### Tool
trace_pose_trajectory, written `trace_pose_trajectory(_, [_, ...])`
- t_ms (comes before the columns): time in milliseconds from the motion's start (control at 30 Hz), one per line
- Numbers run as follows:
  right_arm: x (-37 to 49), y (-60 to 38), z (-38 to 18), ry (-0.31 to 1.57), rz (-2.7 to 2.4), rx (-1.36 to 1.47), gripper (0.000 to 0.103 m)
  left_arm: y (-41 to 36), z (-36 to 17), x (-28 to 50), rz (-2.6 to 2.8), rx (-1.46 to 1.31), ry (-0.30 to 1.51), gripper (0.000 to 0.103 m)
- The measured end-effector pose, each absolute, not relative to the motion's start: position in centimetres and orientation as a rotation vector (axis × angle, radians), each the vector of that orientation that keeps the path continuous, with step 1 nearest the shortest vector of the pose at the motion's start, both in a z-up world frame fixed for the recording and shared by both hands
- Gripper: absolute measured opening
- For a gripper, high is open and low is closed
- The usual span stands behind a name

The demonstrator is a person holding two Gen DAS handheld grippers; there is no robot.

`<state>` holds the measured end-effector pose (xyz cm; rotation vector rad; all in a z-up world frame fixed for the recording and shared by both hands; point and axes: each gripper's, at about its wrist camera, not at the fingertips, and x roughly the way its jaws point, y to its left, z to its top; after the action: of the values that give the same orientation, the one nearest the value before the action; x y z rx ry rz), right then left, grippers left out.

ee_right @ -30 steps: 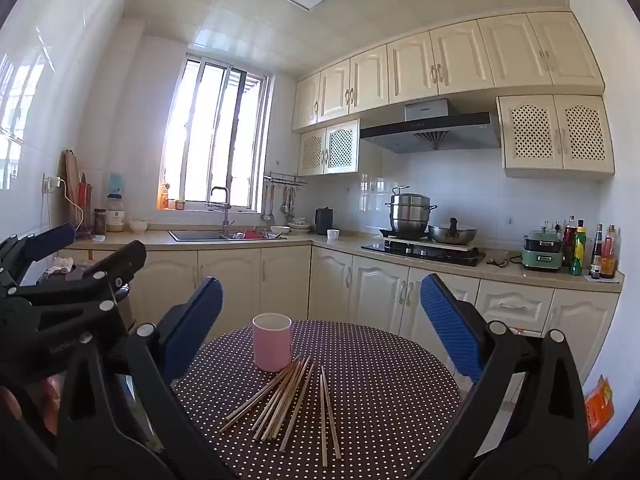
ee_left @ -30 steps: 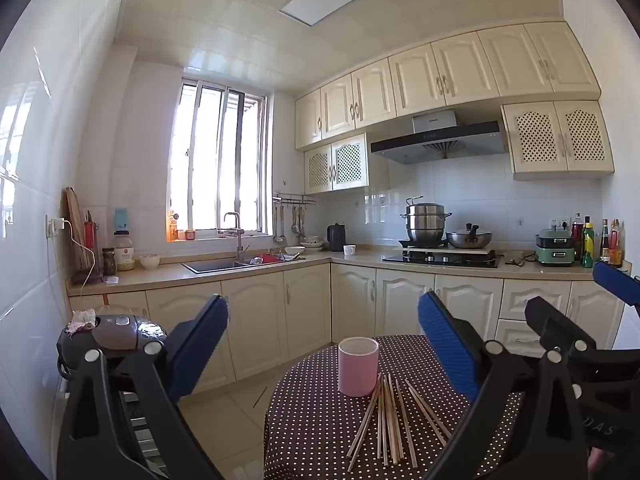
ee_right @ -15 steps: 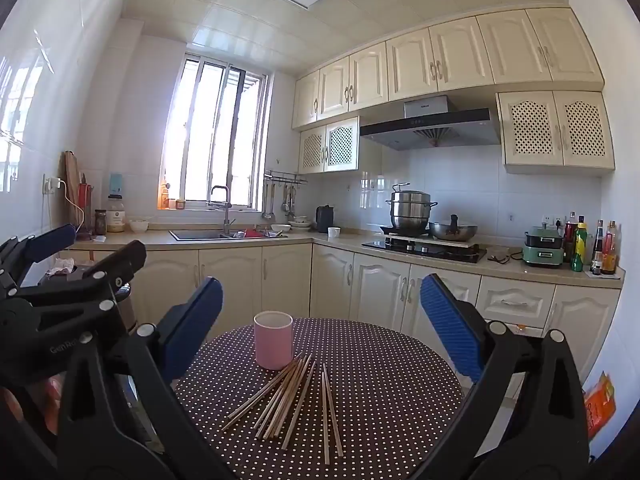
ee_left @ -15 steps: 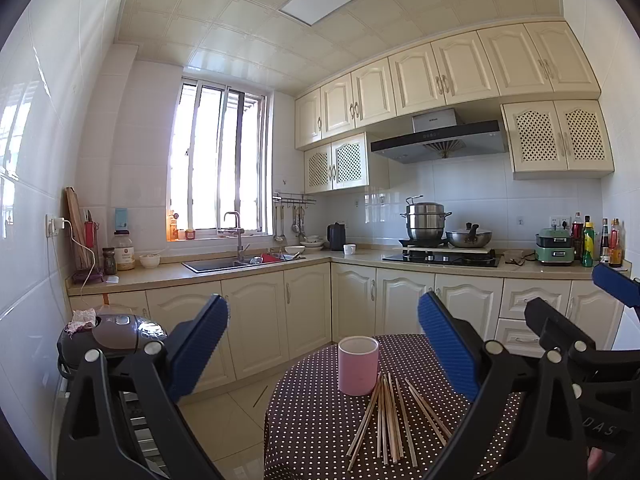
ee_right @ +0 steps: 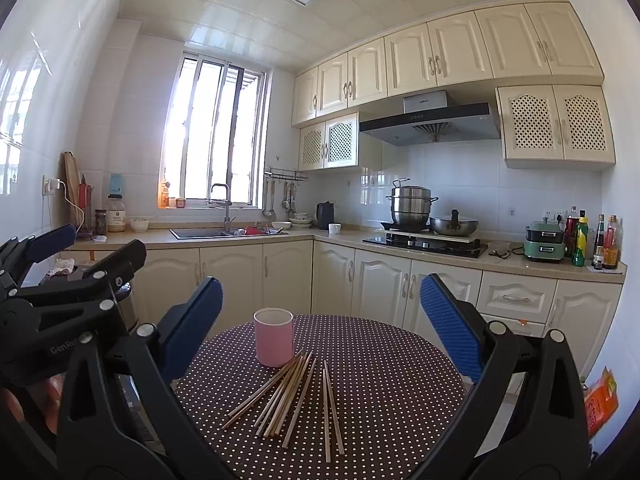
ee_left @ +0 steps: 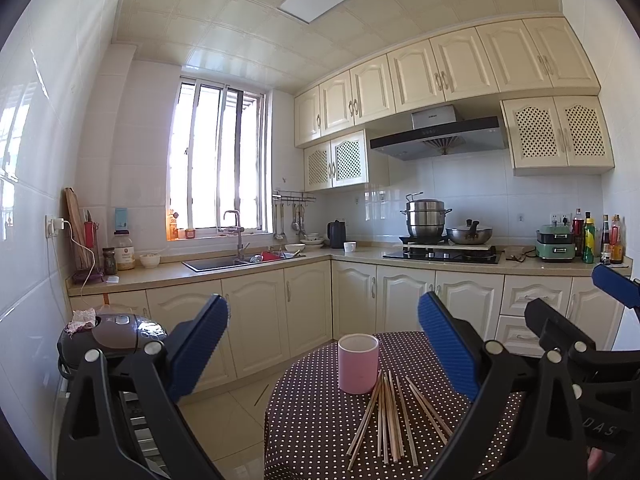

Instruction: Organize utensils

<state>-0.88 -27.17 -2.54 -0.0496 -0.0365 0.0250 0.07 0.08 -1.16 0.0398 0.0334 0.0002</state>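
Note:
A pink cup (ee_left: pixel 358 363) (ee_right: pixel 274 337) stands upright on a round table with a dark polka-dot cloth (ee_left: pixel 316 420) (ee_right: pixel 380 364). Several wooden chopsticks (ee_left: pixel 390 416) (ee_right: pixel 288 394) lie fanned out on the cloth just in front of the cup. My left gripper (ee_left: pixel 322 344) hovers open above the table's near left side, nothing between its blue pads. My right gripper (ee_right: pixel 322 324) is also open and holds nothing, raised over the near edge. Each gripper shows at the side of the other's view.
Cream kitchen cabinets and a counter with a sink (ee_left: pixel 218 263), a stove with pots (ee_left: pixel 440 254) and bottles (ee_left: pixel 588 240) run behind the table. A dark rice cooker (ee_left: pixel 116 334) stands left of the table. Tiled floor (ee_left: pixel 236 412) lies between table and cabinets.
Both views have drifted very slightly; the cup, the chopsticks and both open grippers stay as they were.

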Motion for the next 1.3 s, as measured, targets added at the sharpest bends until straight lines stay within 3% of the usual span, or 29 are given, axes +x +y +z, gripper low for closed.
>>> trace_pose_trajectory(633, [0.4, -27.2, -2.5, 0.003, 0.023, -0.027, 0.097, -0.9, -2.0, 2.7, -0.007, 0.050, 0.071, 0.094])
trace_pose_trajectory(1300, [7.3, -28.3, -4.3, 0.147, 0.067, 0.009, 0.097, -1.7, -4.6, 10.1, -0.044, 0.074, 0.213, 0.094])
